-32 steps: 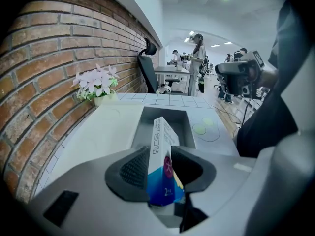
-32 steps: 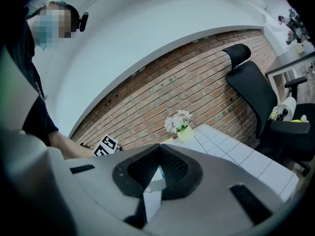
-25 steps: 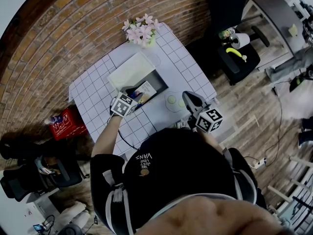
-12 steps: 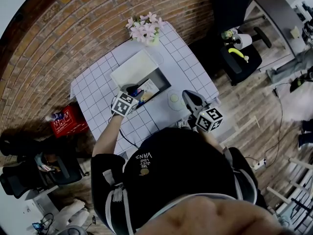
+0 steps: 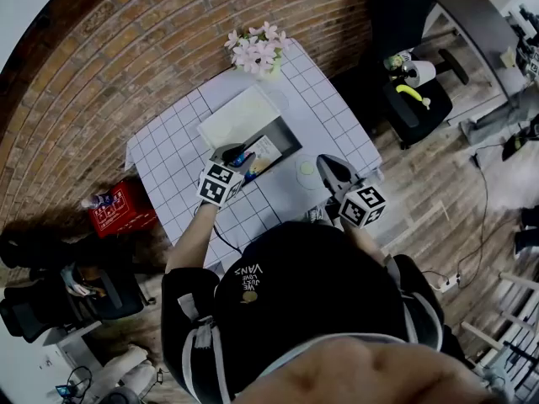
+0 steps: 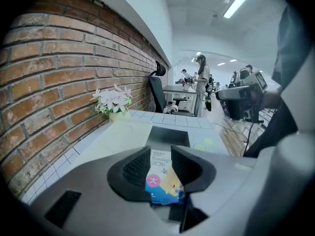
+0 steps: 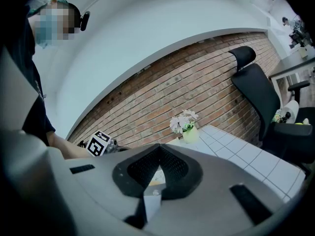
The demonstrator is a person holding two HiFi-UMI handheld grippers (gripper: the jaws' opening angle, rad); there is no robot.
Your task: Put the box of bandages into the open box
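Note:
My left gripper (image 6: 161,156) is shut on the bandage box (image 6: 164,178), a small white and blue carton with a pink dot. In the head view this gripper (image 5: 239,155) hovers at the near edge of the open box (image 5: 285,138), and the bandage box (image 5: 254,163) sticks out between its jaws. The open box's dark inside (image 6: 170,135) lies straight ahead of the jaws, and its pale lid (image 5: 240,116) is folded back to the left. My right gripper (image 5: 330,167) hangs to the right over the table's near side. Its jaws (image 7: 158,150) are shut, tips touching, with nothing between them.
A vase of pink flowers (image 5: 257,50) stands at the far corner of the white tiled table (image 5: 168,154). Pale green discs (image 5: 306,169) lie on the table by the right gripper. A red crate (image 5: 116,211) sits on the floor at left, and office chairs (image 5: 404,99) stand at right.
The left gripper still holds the bandage box at the open box's near edge; it has barely moved. The head view has drifted slightly. The right gripper stays put.

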